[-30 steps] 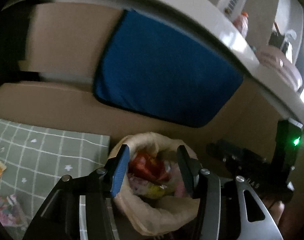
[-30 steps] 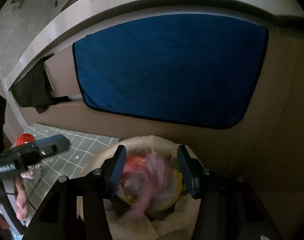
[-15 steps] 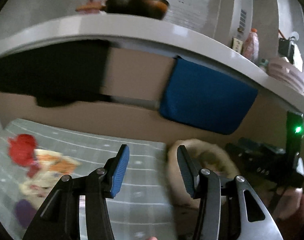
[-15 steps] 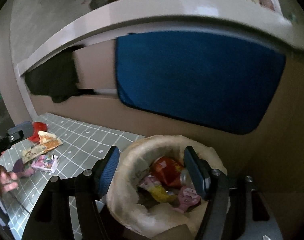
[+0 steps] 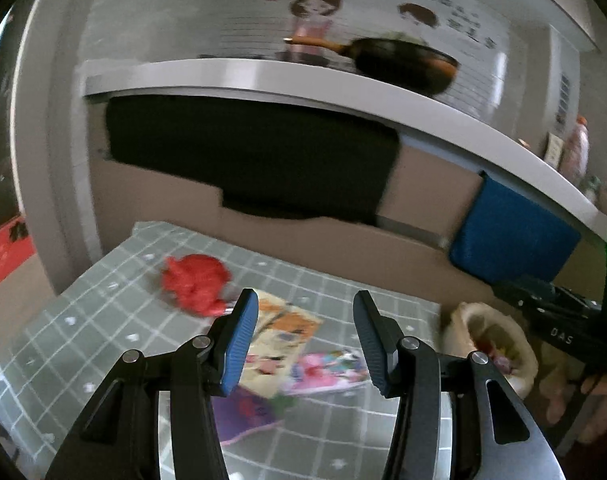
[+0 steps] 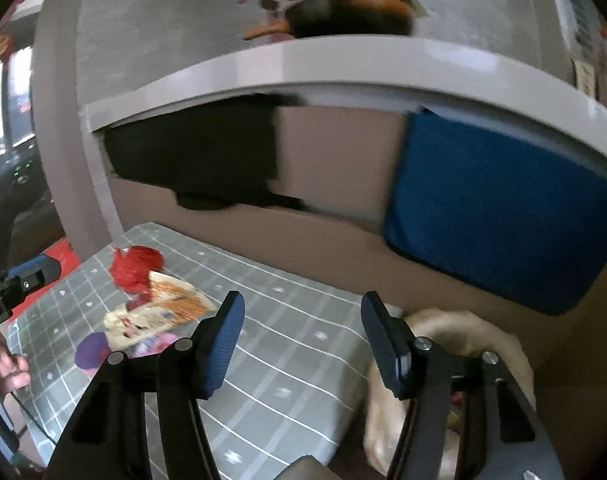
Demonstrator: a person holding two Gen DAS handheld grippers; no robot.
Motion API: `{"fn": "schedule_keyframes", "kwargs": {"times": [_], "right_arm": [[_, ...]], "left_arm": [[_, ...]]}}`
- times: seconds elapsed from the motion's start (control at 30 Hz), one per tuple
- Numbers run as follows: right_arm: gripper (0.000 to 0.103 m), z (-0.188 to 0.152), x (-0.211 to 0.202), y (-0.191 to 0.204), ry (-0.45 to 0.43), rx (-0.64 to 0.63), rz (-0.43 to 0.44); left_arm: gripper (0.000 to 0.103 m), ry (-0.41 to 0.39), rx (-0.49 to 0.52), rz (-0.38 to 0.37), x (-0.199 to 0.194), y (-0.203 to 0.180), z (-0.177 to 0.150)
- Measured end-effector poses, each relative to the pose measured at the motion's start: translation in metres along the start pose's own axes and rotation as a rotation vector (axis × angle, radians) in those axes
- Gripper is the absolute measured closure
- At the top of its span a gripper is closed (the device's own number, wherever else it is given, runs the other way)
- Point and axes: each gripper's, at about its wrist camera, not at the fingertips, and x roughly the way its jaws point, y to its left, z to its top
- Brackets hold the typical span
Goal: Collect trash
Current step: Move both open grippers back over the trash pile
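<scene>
A: Left tool [image 5: 305,336] gapes empty above the wrappers [image 5: 279,344] on the checked mat [image 5: 103,344]; right tool [image 6: 303,340], empty, is narrowing.

B: Flat wrappers may slip the pads; the bag [image 5: 491,344] stands apart, so carrying could spill.

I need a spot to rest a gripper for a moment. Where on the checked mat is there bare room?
The checked mat is bare between the wrapper pile and the trash bag, and along the cardboard wall. The far left is crowded: red crumpled wrapper, flat packets, purple piece.
</scene>
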Motion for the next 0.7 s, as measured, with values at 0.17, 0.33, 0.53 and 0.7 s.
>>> {"fn": "schedule_keyframes", "kwargs": {"times": [0.17,0.33,0.53,0.7], "right_arm": [[0.045,0.012,0.007,0.047,-0.015,-0.081,0.018],[0.047,0.012,0.015,0.075,-0.002,-0.146,0.015],[0.047,0.002,0.030,0.083,0.050,-0.161,0.048],[0.047,-0.012,0.050,0.080,0.128,-0.147,0.095]], "left_arm": [[0.052,0.000,-0.049,0.026,-0.006,0.037,-0.001],[0.052,0.029,-0.120,0.004,0.001,0.073,-0.004],[0.052,0.121,-0.255,-0.027,0.036,0.117,-0.015],[0.052,0.201,-0.234,-0.018,0.065,0.118,-0.033]]}}
